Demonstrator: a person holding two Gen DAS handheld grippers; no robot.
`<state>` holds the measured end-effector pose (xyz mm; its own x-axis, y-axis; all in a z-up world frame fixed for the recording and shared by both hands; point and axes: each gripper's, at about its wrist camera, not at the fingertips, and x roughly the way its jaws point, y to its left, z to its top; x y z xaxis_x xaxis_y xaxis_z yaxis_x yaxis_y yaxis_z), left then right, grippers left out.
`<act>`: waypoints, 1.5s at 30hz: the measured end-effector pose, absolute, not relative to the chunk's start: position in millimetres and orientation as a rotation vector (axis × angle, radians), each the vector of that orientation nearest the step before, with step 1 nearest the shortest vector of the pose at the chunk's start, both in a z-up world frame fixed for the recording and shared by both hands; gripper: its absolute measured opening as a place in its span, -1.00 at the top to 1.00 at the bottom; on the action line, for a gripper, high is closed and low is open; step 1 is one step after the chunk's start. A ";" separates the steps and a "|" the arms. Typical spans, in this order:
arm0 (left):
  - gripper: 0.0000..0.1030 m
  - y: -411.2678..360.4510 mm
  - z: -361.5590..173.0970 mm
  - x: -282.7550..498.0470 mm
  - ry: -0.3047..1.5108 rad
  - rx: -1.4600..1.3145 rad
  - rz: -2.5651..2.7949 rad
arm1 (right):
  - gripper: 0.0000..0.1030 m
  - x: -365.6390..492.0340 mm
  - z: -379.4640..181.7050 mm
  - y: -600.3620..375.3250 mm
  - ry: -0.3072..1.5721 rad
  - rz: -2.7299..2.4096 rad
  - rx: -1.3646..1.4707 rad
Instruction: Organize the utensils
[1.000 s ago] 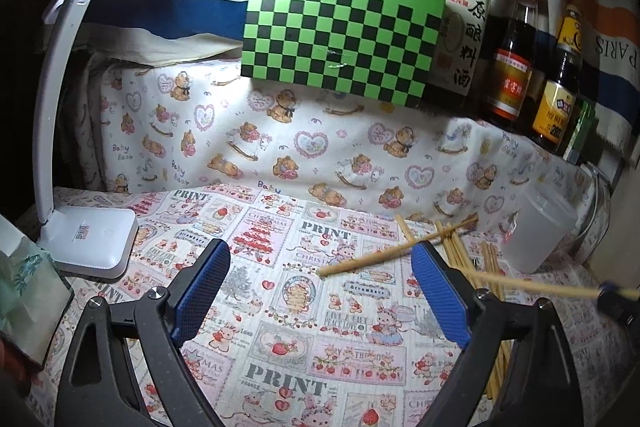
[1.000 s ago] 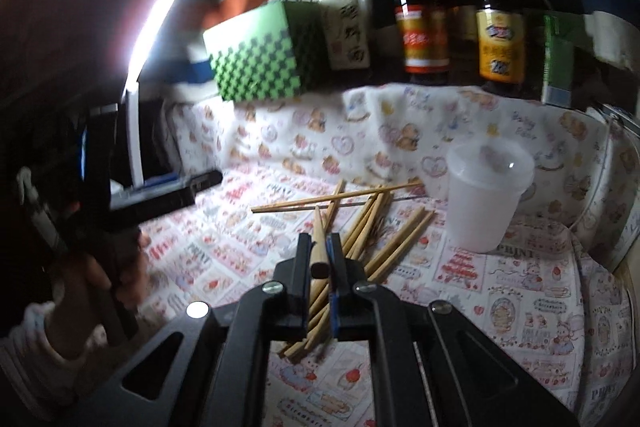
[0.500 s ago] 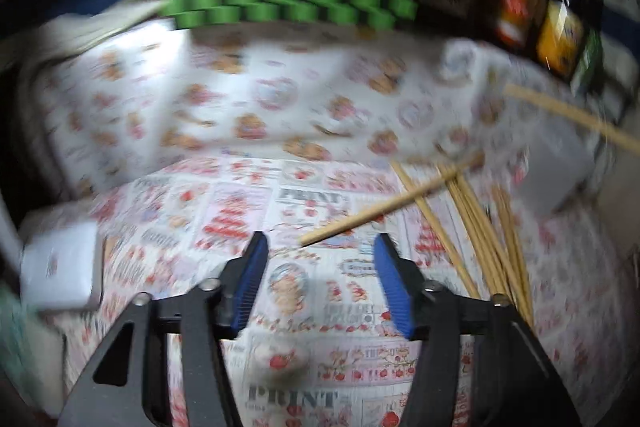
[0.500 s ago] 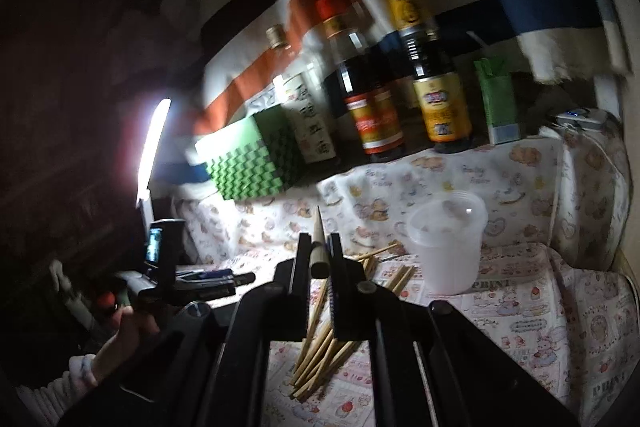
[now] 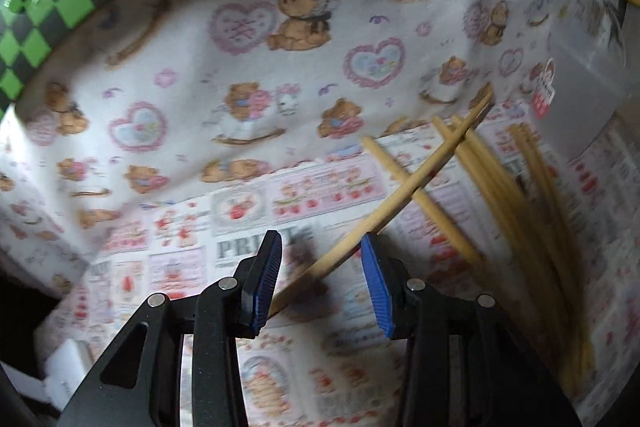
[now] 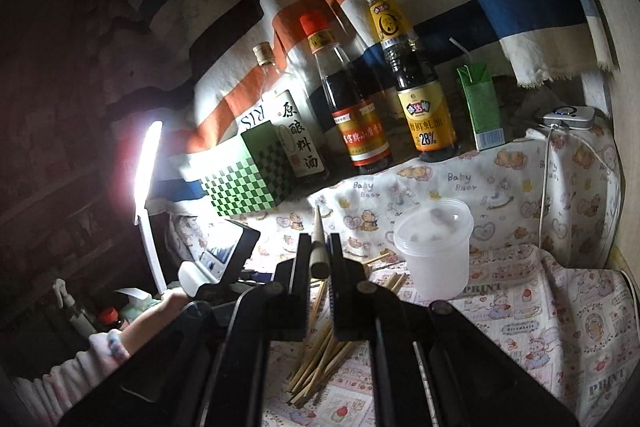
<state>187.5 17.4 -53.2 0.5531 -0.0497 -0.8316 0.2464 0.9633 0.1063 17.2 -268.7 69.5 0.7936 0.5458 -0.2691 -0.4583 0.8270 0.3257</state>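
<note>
A surface draped in a cartoon-print cloth (image 6: 532,311) holds scattered wooden chopsticks (image 6: 320,359), a translucent plastic cup (image 6: 434,247) and a white desk lamp (image 6: 149,187).

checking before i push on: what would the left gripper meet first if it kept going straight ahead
Likely the loose chopstick lying slantwise between the open left gripper; its near end already sits between the fingers. Beyond it is the printed cloth.

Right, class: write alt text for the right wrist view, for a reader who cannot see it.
The right gripper holds one tapered wooden chopstick upright, left of a translucent plastic cup on the printed cloth. Loose wooden chopsticks lie below; three sauce bottles line the shelf behind.
</note>
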 end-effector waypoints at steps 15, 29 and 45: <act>0.70 20.7 -66.6 139.9 1.041 0.045 -0.332 | 0.88 18.3 69.9 -273.3 0.369 0.543 0.282; 0.87 23.9 -18.2 63.9 0.866 -0.066 -0.366 | 0.88 18.3 76.2 -292.4 0.335 0.524 0.341; 0.88 9.4 75.1 32.4 0.559 -0.050 -0.347 | 0.88 8.2 91.5 -304.7 0.290 0.411 0.258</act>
